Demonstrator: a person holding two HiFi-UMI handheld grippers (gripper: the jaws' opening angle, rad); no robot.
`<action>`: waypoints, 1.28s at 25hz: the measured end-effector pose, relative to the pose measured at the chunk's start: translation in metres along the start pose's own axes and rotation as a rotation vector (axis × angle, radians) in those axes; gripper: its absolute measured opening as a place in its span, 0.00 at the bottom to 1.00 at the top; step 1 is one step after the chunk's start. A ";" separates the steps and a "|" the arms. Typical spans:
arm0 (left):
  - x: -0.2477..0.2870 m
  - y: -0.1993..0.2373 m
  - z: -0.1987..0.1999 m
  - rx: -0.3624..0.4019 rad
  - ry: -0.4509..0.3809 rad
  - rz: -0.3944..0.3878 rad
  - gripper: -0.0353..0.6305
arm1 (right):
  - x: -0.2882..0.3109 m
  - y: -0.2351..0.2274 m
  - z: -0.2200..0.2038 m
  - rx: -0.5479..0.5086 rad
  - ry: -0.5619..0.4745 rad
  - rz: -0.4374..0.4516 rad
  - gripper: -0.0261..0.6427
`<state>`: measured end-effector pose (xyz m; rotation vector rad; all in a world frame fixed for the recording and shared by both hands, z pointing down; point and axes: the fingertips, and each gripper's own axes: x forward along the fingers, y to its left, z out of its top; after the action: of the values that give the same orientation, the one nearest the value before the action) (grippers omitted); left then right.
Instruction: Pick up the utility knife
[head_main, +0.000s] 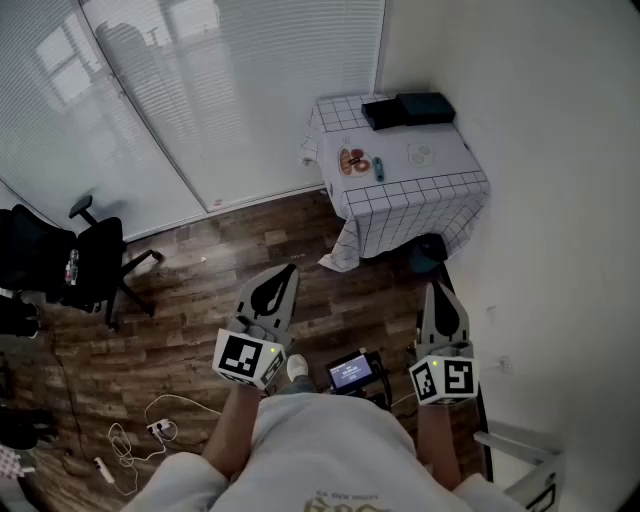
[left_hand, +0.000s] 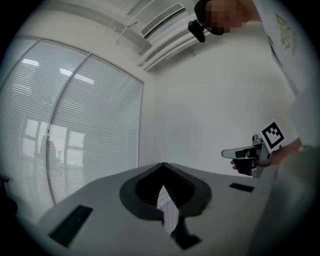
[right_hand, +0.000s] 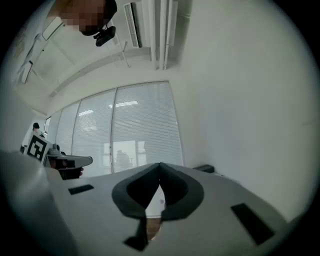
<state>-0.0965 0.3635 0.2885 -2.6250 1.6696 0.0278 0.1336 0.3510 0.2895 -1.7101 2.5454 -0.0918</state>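
Far ahead, a small table under a white checked cloth (head_main: 425, 195) stands in the room's corner. On it lies a small blue-green oblong thing (head_main: 379, 169), too small to tell for certain as the utility knife, beside a reddish item (head_main: 353, 161) and a pale round item (head_main: 421, 154). My left gripper (head_main: 288, 270) and right gripper (head_main: 437, 290) are held level over the wood floor, well short of the table. Both have their jaws together with nothing between them, as the left gripper (left_hand: 163, 165) and right gripper (right_hand: 160, 164) show in their own views.
Two black cases (head_main: 407, 108) lie at the table's back. A dark bag (head_main: 430, 250) sits under the cloth. A black office chair (head_main: 85, 255) stands at the left, with cables and a power strip (head_main: 150, 430) on the floor. A small screen (head_main: 352, 373) hangs at my waist. A white wall runs along the right.
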 end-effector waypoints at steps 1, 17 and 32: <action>0.000 -0.002 0.000 -0.001 0.000 -0.001 0.06 | -0.002 -0.001 0.000 -0.001 0.000 0.000 0.05; 0.011 -0.041 -0.007 0.014 0.024 -0.004 0.06 | -0.020 -0.041 -0.015 0.009 0.057 -0.046 0.05; 0.093 -0.022 -0.016 0.006 0.015 -0.017 0.06 | 0.032 -0.083 -0.016 -0.026 0.069 -0.082 0.05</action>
<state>-0.0373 0.2881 0.3016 -2.6417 1.6489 0.0034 0.1968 0.2904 0.3124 -1.8528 2.5348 -0.1247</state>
